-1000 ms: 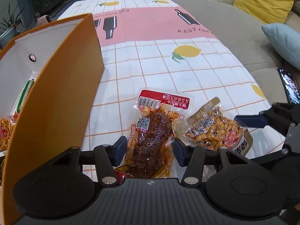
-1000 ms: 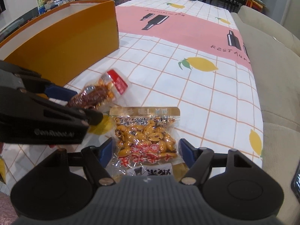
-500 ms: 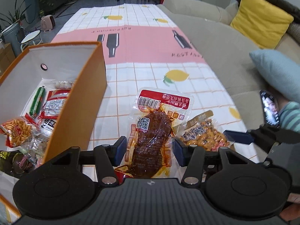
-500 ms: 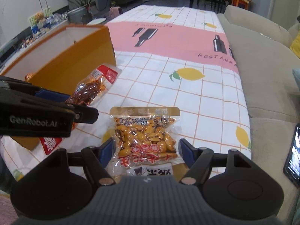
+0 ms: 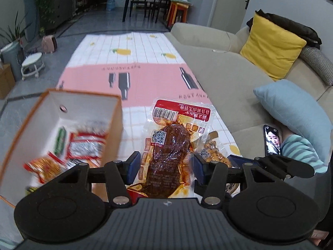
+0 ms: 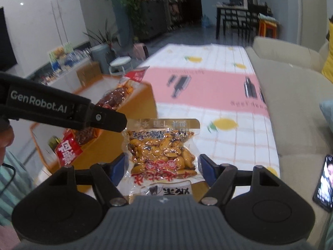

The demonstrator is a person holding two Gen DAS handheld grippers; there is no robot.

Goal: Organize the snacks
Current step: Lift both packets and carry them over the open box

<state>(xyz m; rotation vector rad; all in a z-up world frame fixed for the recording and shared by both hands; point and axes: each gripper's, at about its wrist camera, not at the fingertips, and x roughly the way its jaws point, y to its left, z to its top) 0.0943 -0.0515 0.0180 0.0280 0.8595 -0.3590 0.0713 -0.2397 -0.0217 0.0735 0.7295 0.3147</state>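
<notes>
My left gripper [image 5: 166, 164] is shut on a clear packet of brown braised meat [image 5: 168, 145] with a red label, held up off the table. To its left and below stands the orange box [image 5: 87, 108], open at the top and white inside, with several snack packets [image 5: 83, 145] in it. My right gripper [image 6: 162, 166] is shut on a packet of yellow beans [image 6: 164, 150] with a gold top strip, also in the air. In the right wrist view the meat packet [image 6: 116, 95] hangs above the orange box [image 6: 135, 108], and a left gripper finger [image 6: 104, 118] crosses in front of it.
A pink and white checked tablecloth [image 5: 135, 77] with lemon prints covers the table. A beige sofa [image 5: 224, 79] runs along the right with a yellow cushion [image 5: 270, 45], a blue cushion [image 5: 295, 112], a lit phone [image 5: 272, 139] and a person's striped sleeve [image 5: 299, 152].
Both grippers have risen off the table with their packets. The box has dropped lower in view, its inside now shows, and more of the room appears.
</notes>
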